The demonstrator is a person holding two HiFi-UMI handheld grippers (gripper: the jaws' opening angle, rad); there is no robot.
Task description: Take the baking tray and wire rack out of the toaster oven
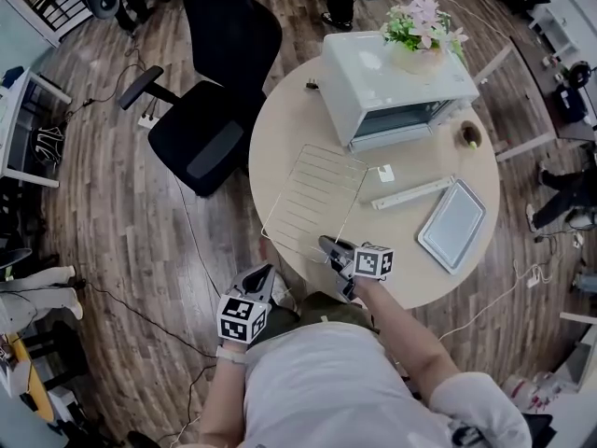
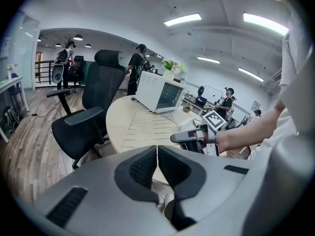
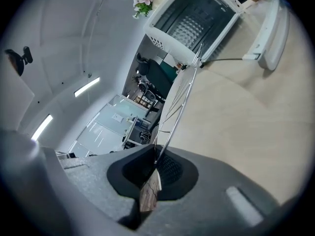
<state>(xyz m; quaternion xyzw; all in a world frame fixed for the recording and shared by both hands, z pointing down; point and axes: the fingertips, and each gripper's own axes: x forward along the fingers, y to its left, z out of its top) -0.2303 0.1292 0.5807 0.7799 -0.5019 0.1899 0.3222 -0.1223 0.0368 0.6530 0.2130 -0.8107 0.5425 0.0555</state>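
Right now your right gripper is clamped on the wire rack, with both jaws closed tight on a thin wire at the rack's edge farthest from the toaster oven. The right gripper view looks along the rack edge-on, running up from the pads toward the oven's open front. The rack is fully out of the oven. It sits slanted over the round table in front of the oven's left half, and its held edge reaches the table rim nearest you. The baking tray is out too, lying flat on the table in front of the oven's right side, well apart from the rack. A white bar lies between the tray and the oven. Your left gripper hangs off the table, farther from the oven than the right one. Its jaws are pressed together with nothing between them. Flowers stand on top of the oven.
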